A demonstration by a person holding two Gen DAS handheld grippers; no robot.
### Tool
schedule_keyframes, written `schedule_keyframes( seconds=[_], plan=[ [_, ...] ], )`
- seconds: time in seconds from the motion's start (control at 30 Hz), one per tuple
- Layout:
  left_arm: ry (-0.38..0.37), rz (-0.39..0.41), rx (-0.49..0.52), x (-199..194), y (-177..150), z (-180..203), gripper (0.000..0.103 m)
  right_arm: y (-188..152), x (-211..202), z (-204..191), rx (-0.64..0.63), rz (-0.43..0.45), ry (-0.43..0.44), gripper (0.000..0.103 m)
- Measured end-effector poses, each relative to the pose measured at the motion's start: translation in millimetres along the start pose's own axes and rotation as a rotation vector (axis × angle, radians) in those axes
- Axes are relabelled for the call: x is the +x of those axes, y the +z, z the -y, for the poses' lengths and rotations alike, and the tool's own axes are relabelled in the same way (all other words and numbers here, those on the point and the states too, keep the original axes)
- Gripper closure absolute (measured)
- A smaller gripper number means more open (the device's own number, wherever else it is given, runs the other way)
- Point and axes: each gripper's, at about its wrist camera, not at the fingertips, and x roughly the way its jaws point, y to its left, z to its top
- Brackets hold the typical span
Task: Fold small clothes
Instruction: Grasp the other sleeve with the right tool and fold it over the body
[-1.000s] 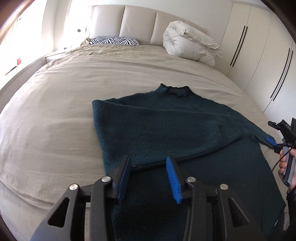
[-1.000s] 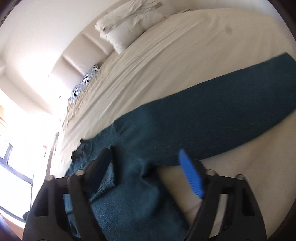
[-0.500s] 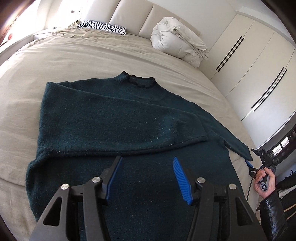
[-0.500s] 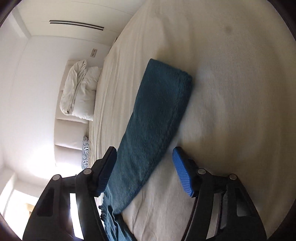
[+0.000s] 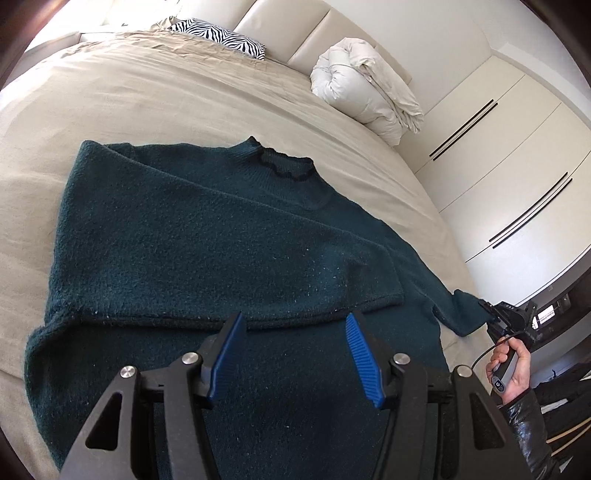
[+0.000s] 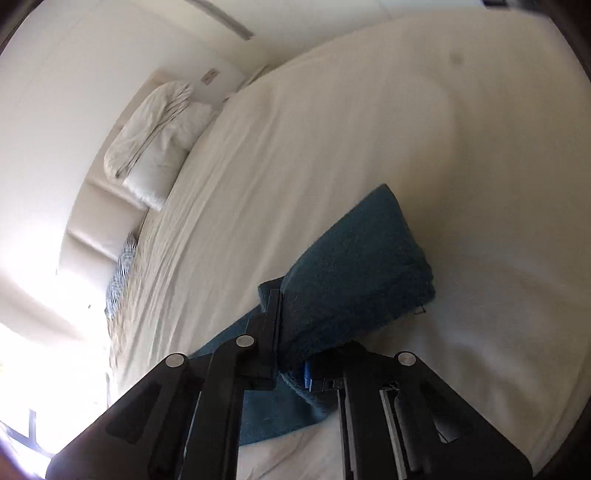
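- Beige bedding covered the wide bed that filled both of my views, with a padded cream headboard at its far end and white wardrobe doors off to the right of my left tongs.
- Far ahead of those tongs I saw a zebra-print pillow and a rolled white duvet against the headboard.
- My left gripper stood about half open, blue pads apart and holding nothing, hovering over the lower body of the dark green sweater.
- That sweater lay flat on the bedding just ahead of and under the left tongs, collar pointing away from me, one sleeve folded across the chest so that its lower edge ran just beyond the pad tips.
- Its other sleeve stretched out to the right, off the body and over the bedding.
- My right gripper had just been closing and was clamped on that sleeve close to the cuff, the knit bunched between the fingers.
- Past the right tongs, the cuff end lay on the bedding.
- From the left camera, I could see a hand in a shiny black cuff gripping the right tool at the sleeve's end.
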Motion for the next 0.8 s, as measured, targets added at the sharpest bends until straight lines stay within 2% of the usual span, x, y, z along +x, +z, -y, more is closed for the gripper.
schedule_keyframes(
  seconds=[0.07, 0.17, 0.27, 0.33, 0.4, 0.47, 0.5, 0.53, 0.67, 0.8],
  plan=[
    [-0.021, 0.005, -0.019, -1, 5, -1, 0.044, -18, 1, -70, -0.213, -0.008, 0.006, 0.095],
    [-0.061, 0.000, -0.064, 1, 11, -4, 0.042, -79, 2, -172, -0.534, -0.034, 0.041, 0.095],
    [-0.109, -0.012, -0.123, 5, 16, -10, 0.038, -159, 18, -247, -0.850, -0.071, 0.033, 0.095],
    [-0.133, -0.023, -0.157, 9, 18, -14, 0.037, -205, 38, -271, -0.961, -0.122, 0.032, 0.095],
    [-0.156, -0.039, -0.185, 14, 18, -17, 0.035, -243, 60, -281, -1.019, -0.202, 0.020, 0.095],
    [-0.175, -0.057, -0.214, 20, 17, -19, 0.034, -271, 77, -278, -1.040, -0.244, -0.005, 0.095],
    [-0.189, -0.070, -0.225, 25, 17, -19, 0.033, -277, 78, -272, -1.042, -0.244, -0.013, 0.095],
    [-0.198, -0.082, -0.234, 29, 18, -19, 0.031, -297, 60, -260, -1.047, -0.222, -0.019, 0.095],
    [-0.246, -0.139, -0.276, 52, 25, -12, 0.028, -293, 54, -255, -1.010, -0.208, -0.004, 0.093],
    [-0.295, -0.216, -0.277, 80, 37, 6, 0.017, -294, 57, -259, -1.002, -0.220, 0.000, 0.091]
  ],
)
